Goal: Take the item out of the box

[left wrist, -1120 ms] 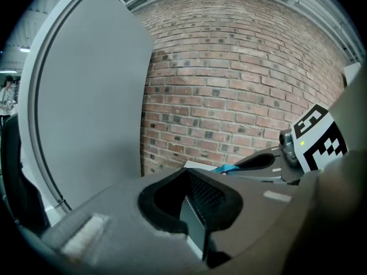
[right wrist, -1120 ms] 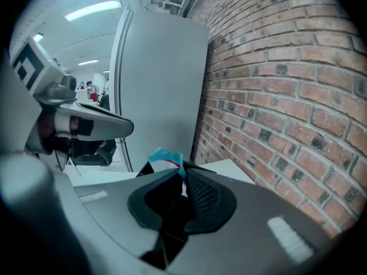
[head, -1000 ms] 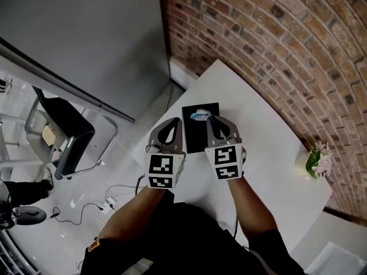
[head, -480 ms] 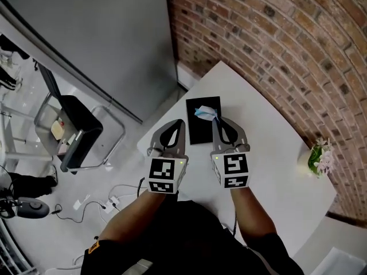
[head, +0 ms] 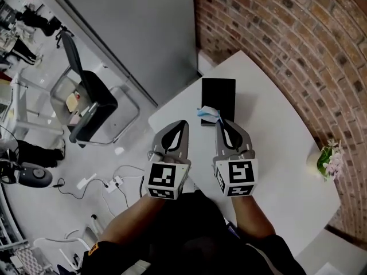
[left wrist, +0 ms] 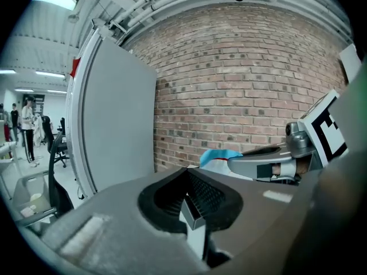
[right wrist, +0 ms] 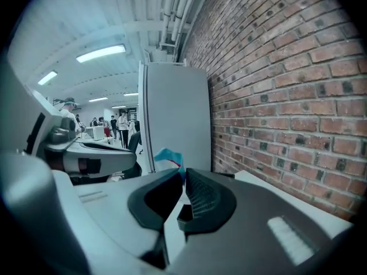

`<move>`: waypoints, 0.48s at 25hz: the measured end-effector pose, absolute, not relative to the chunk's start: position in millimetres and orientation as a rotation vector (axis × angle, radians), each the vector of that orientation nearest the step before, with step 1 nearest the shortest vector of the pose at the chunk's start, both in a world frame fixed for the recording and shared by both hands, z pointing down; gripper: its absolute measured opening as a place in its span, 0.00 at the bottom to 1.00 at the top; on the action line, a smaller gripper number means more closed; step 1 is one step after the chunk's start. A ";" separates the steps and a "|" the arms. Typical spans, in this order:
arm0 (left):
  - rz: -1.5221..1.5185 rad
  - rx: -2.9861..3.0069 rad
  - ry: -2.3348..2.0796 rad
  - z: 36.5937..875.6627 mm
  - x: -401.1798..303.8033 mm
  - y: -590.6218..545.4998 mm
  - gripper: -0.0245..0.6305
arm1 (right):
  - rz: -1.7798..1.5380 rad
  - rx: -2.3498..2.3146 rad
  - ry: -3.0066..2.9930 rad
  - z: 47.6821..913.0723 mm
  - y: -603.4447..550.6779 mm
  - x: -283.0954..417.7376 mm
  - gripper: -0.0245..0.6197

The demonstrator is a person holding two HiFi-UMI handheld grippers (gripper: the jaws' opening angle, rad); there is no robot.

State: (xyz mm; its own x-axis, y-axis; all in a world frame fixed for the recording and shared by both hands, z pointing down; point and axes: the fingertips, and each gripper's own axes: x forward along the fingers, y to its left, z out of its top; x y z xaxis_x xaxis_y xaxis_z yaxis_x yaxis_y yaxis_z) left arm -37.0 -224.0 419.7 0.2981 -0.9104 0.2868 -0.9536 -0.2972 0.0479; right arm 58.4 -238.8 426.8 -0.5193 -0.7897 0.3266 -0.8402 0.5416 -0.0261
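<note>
A black box (head: 218, 98) lies on the white table (head: 275, 153) near its far edge. My right gripper (head: 220, 121) is shut on a small blue-and-white packet (head: 209, 113), held above the table at the box's near end. The packet (right wrist: 168, 156) sticks out past the right gripper (right wrist: 183, 173) tips in the right gripper view. My left gripper (head: 183, 122) is level with it on the left, shut with nothing in it. Its jaws meet at the tip of the left gripper (left wrist: 186, 169), with the packet (left wrist: 220, 156) showing to its right.
A small pot of flowers (head: 327, 160) stands at the table's right edge. A brick wall (head: 298, 50) runs behind the table and a grey panel (head: 143, 33) on the left. On the floor to the left are a black chair (head: 92, 105) and cables (head: 114, 183).
Both grippers have drawn back toward me. The packet, earlier over the box's far part, now hangs at the box's near end in the right gripper.
</note>
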 end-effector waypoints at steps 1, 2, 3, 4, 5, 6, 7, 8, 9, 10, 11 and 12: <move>0.302 2.344 -1.729 419.9 -37.0 -216.9 0.04 | 0.265 1.344 -2.513 426.9 -230.9 56.8 0.06; 0.301 2.336 -1.735 420.1 -36.2 -209.7 0.04 | 0.266 1.330 -2.519 427.1 -222.5 55.7 0.06; 0.300 2.332 -1.739 420.0 -35.0 -202.8 0.04 | 0.267 1.317 -2.523 427.0 -214.4 54.9 0.06; 0.298 2.330 -1.743 419.0 -33.9 -196.7 0.04 | 0.268 1.305 -2.528 426.5 -206.9 54.0 0.06; 0.295 2.331 -1.746 417.3 -33.2 -191.2 0.04 | 0.267 1.294 -2.533 425.7 -200.4 52.8 0.06; 0.291 2.333 -1.749 415.0 -33.3 -186.3 0.04 | 0.267 1.284 -2.537 425.0 -194.6 51.0 0.06; 0.287 2.334 -1.750 412.9 -34.3 -181.4 0.04 | 0.269 1.274 -2.541 424.5 -188.9 48.7 0.06; 0.283 2.332 -1.751 411.1 -36.2 -176.3 0.04 | 0.273 1.264 -2.543 424.4 -182.9 45.9 0.06; 0.277 2.326 -1.750 409.5 -38.8 -171.0 0.04 | 0.279 1.256 -2.545 424.7 -176.8 43.1 0.06; 0.270 2.320 -1.748 407.8 -41.9 -165.8 0.04 | 0.283 1.249 -2.544 425.2 -170.8 40.1 0.06; 0.263 2.316 -1.744 407.0 -45.2 -160.6 0.04 | 0.285 1.241 -2.541 426.0 -165.0 37.0 0.06; 0.259 2.315 -1.737 407.5 -48.8 -155.1 0.04 | 0.281 1.232 -2.537 426.6 -159.6 33.4 0.06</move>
